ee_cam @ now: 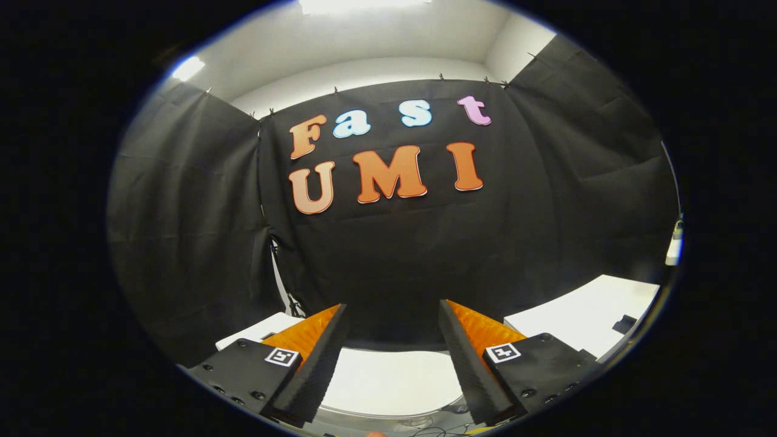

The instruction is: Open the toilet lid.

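Hovering above a white toilet lid (391, 382), gripper (393, 311) spread wide with nothing held, lid seen between and below the fingers, white surface (583, 318) beside, black cloth wall (394, 255) beyond.

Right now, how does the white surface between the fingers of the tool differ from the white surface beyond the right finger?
The white surface between the fingers has a curved front edge and lies low, close under the open tool; it may be the toilet lid. The white surface beyond the right finger has straight edges and a corner, and a small dark object lies on it. Both are plain white and flat, and the tool touches neither.
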